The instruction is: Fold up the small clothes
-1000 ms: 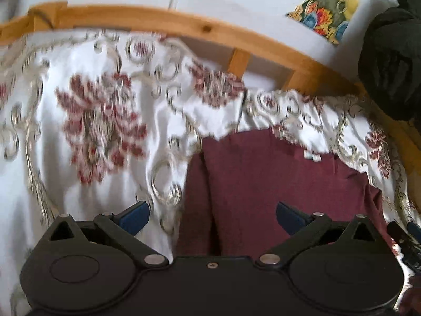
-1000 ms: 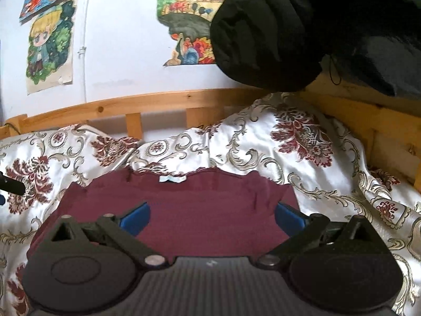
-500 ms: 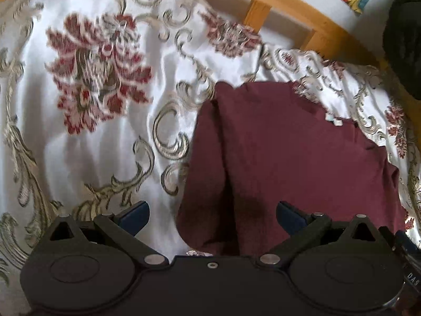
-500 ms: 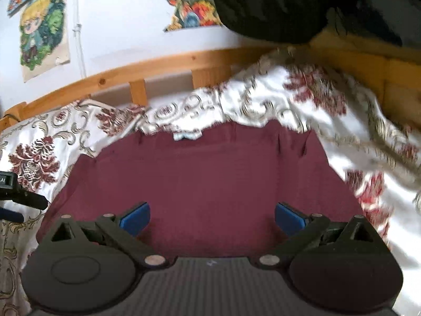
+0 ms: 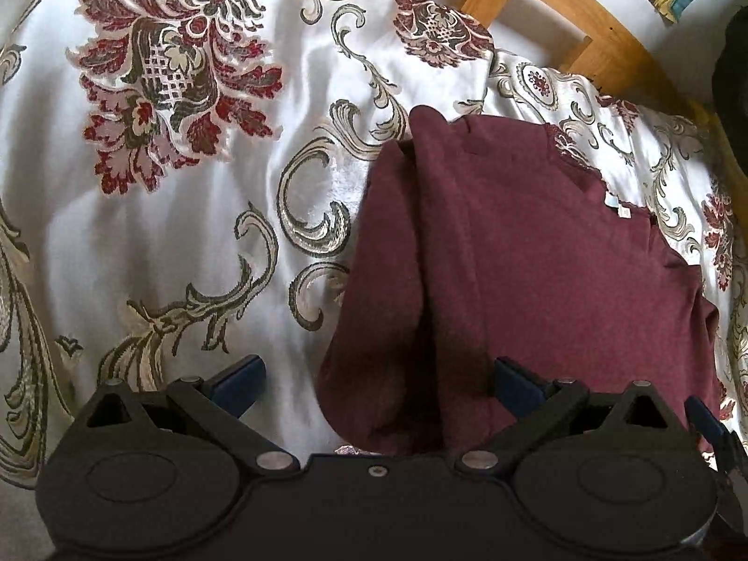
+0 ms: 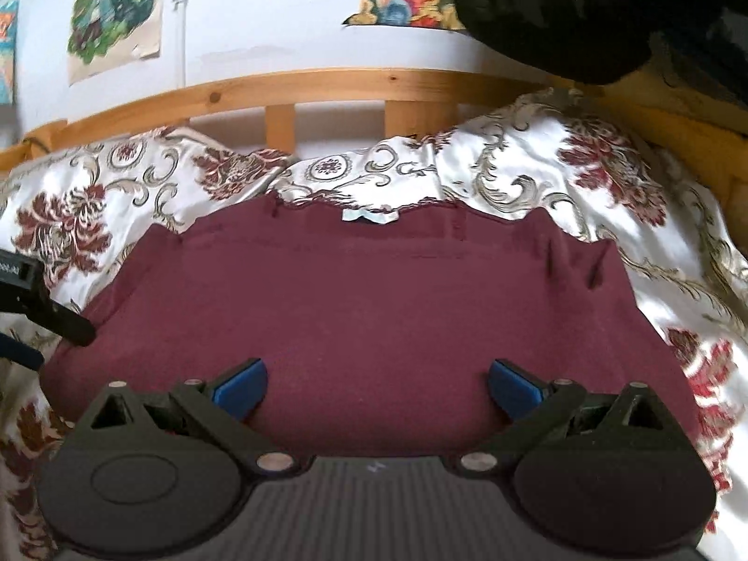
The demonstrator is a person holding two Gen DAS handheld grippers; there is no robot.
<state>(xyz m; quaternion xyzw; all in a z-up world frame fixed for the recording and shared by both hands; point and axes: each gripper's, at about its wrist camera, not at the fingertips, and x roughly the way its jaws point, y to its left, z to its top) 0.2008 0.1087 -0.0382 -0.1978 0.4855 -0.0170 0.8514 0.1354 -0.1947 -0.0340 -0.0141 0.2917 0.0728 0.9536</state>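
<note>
A small dark red cloth shirt [image 6: 374, 308] lies flat on the shiny white bedspread with red flowers [image 5: 163, 187], its left side already turned in. The left gripper [image 5: 374, 381] and right gripper [image 6: 376, 381] hang over its near edge, jaws wide apart, holding nothing. Next, I think, both must drop down and pinch that edge.

Garment [image 6: 374, 308]: lies flat on the bedspread [image 5: 163, 233], its label [image 6: 367, 216] at the far edge.
Bed rail [image 6: 327, 89]: behind the bedspread, against the wall.
Left tool [image 5: 376, 381]: over the garment's left edge.
Right tool [image 6: 377, 385]: over the garment's near middle.
Posters [image 6: 114, 9]: on the wall, above the rail.
</note>
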